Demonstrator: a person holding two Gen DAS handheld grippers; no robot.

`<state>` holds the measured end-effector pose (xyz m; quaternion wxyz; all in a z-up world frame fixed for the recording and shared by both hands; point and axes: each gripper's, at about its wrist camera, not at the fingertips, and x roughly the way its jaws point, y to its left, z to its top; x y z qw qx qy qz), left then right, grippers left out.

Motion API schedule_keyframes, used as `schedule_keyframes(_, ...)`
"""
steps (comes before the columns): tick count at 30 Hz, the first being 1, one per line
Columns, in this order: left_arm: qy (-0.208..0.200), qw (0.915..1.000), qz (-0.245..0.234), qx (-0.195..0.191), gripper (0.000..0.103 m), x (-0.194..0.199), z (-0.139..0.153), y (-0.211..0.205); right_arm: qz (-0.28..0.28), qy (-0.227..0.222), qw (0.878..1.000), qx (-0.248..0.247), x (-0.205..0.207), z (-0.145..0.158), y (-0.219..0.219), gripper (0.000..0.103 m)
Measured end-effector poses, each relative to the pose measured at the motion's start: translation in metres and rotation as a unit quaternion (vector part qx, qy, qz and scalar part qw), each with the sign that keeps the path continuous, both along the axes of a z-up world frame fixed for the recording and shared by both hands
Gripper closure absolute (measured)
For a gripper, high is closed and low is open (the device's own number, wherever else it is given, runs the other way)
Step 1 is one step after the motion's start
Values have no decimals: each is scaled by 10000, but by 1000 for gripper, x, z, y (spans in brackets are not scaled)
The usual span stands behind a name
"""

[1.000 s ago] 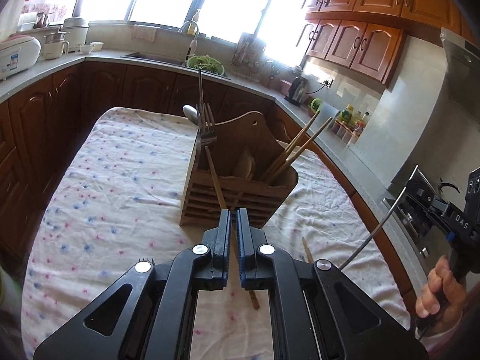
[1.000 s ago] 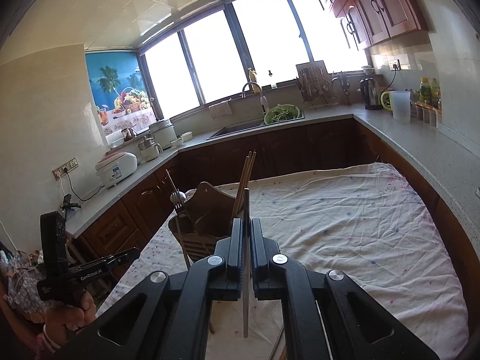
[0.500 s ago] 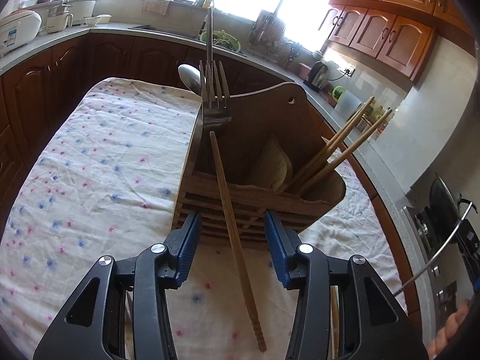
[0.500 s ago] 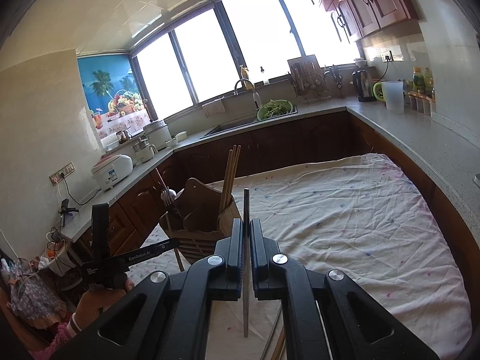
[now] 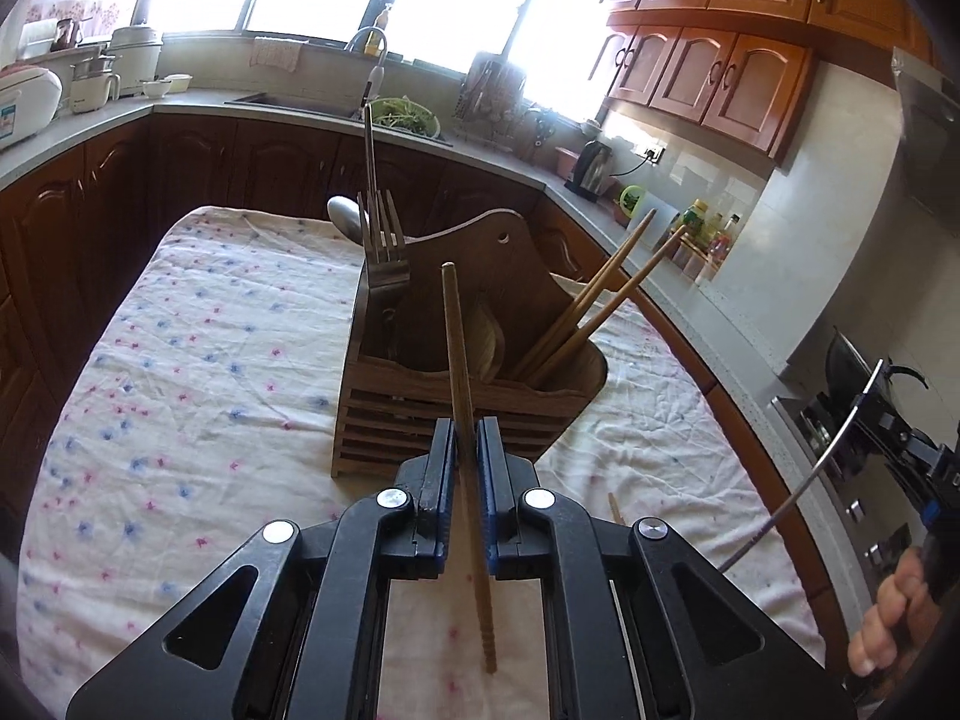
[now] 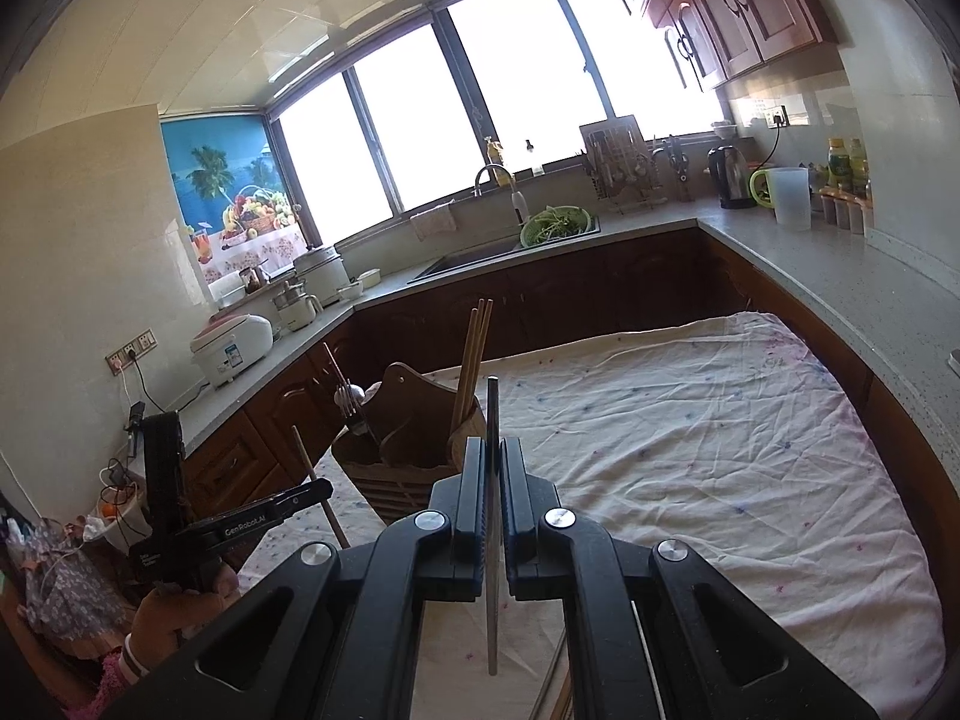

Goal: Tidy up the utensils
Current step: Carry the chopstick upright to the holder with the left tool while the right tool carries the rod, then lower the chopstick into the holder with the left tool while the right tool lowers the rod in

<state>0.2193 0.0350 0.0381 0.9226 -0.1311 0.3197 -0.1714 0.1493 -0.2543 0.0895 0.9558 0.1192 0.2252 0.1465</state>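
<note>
Daylight is pouring through the windows [image 6: 480, 114], blowing them out white. A grey counter [image 6: 840, 276] is wrapping round dark lower cabinets [image 5: 180, 168]; reddish upper cabinets [image 5: 720, 30] are hanging on the right. A sink [image 6: 474, 258] is sitting under the glass. A floral cloth [image 6: 720, 450] is covering the table. Pale tiles are lining the wall [image 6: 78, 228].

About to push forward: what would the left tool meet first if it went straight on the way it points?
Most likely the slatted front of the wooden utensil holder, just ahead of the left tool, which is shut on a chopstick. Depth is uncertain.
</note>
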Motion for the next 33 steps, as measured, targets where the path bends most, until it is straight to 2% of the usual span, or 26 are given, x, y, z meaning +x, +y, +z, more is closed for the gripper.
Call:
schedule_keyframes(5, -304, 9995, 6, -35, 97, -24, 20, 10, 55, -132, 9999, -16, -5, 8, 8, 99)
schedule_keyframes(13, -573, 9983, 27, -38, 97, -38, 37, 21, 124, -244, 9996, -25, -2, 14, 21, 99)
schedule_keyframes(25, -902, 9958, 116, -61, 97, -35, 58, 30, 153, -497, 9986, 46, 14, 27, 32, 99)
schedule_keyframes(33, -1353, 9903, 317, -67, 97, -20, 95, 38, 180, -823, 9964, 119, 40, 49, 45, 99)
